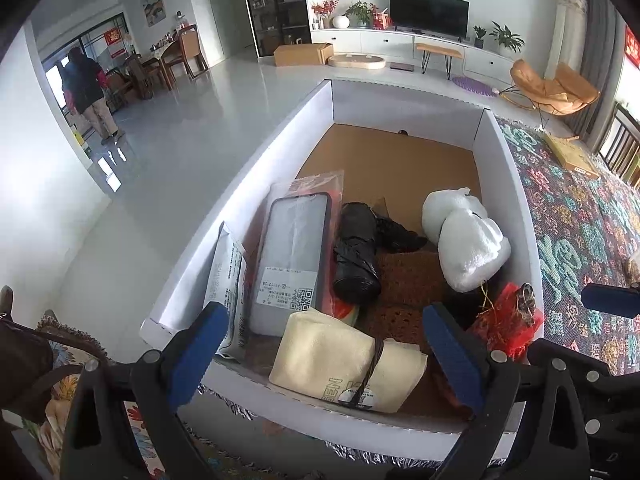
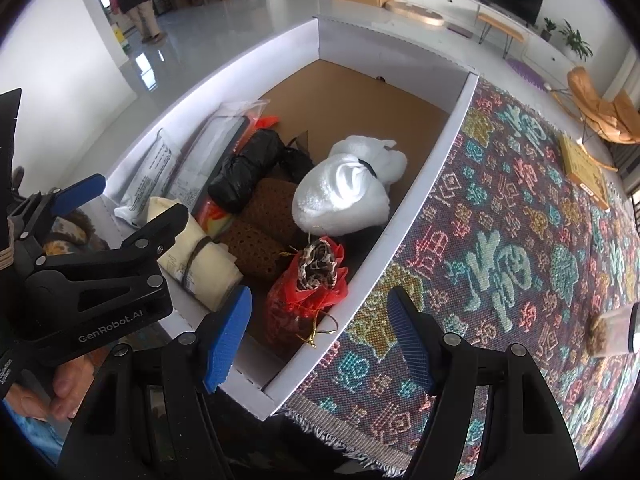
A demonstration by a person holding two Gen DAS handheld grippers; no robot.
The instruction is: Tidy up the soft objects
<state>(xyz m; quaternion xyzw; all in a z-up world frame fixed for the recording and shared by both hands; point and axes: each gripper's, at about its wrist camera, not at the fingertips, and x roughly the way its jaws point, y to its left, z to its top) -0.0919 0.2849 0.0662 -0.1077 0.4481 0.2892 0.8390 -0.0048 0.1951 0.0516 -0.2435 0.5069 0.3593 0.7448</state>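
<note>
Here the white cardboard box (image 1: 280,136) sits on a patterned woven blanket (image 2: 520,240), packed at its near end with soft things: a cream cloth roll (image 1: 340,360) tied with a dark cord, a black wrapped bundle (image 1: 356,252), a white fluffy bundle (image 2: 344,196), a red mesh pouch (image 2: 304,300) and flat plastic packets (image 1: 292,248) leaning on the left wall. The left gripper (image 1: 324,356) hangs over the near rim, fingers wide, holding nothing. The right gripper (image 2: 320,340) straddles the box's right wall, also spread wide and empty. A brown knitted piece (image 2: 260,224) is half buried. At the blanket's far right a small jar (image 2: 616,332) is cut off. Beyond lie a glossy pale floor, a television (image 1: 428,10) and a tan chair (image 1: 552,88).
</note>
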